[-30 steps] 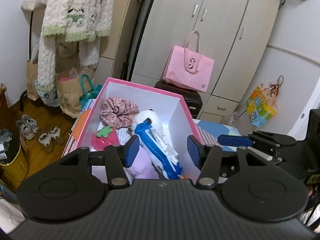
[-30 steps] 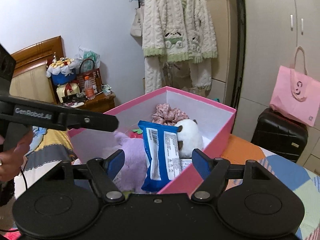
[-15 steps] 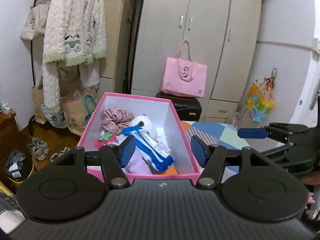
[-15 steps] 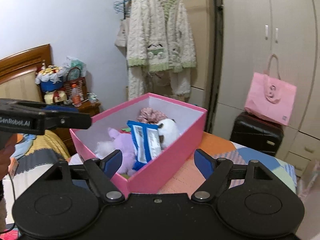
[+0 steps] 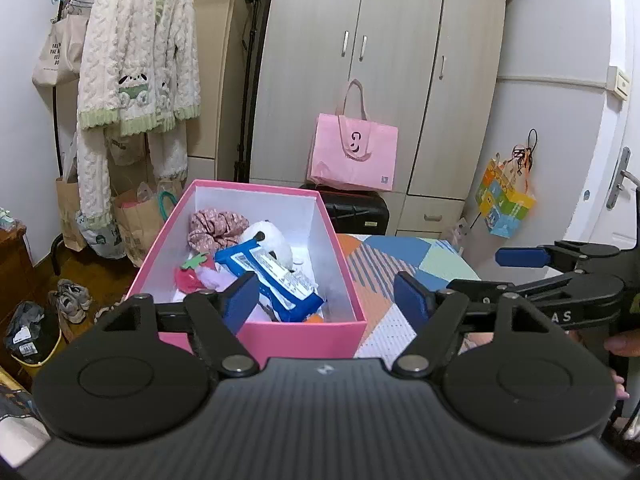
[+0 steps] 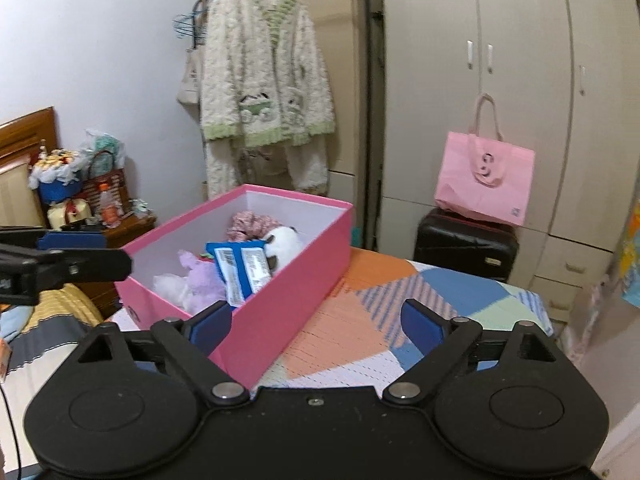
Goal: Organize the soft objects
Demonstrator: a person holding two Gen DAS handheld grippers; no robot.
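Note:
A pink box (image 5: pixel 304 336) (image 6: pixel 296 292) with white inner walls stands on a patchwork bed cover (image 5: pixel 400 264) (image 6: pixel 384 292). Inside lie a blue wipes pack (image 5: pixel 276 276) (image 6: pixel 240 268), a white panda plush (image 5: pixel 268 240) (image 6: pixel 284 244), a pink floral scrunchie (image 5: pixel 216 224) (image 6: pixel 252 220), a purple plush (image 6: pixel 204 280) and a red strawberry toy (image 5: pixel 190 276). My left gripper (image 5: pixel 326 306) hangs before the box's near end, jaws opening, nothing between them. My right gripper (image 6: pixel 316 326) is off the box's right corner, jaws opening and empty.
A grey wardrobe (image 5: pixel 360 80) stands behind, with a pink tote bag (image 5: pixel 354 156) on a black suitcase (image 5: pixel 356 210). A fluffy white robe (image 5: pixel 136 60) hangs at the left. Shoes (image 5: pixel 72 300) lie on the floor. A bedside table (image 6: pixel 120 232) holds clutter.
Both grippers drew back from the box, which now looks smaller and farther. Both pairs of jaws spread wider. The wipes pack stays in the box.

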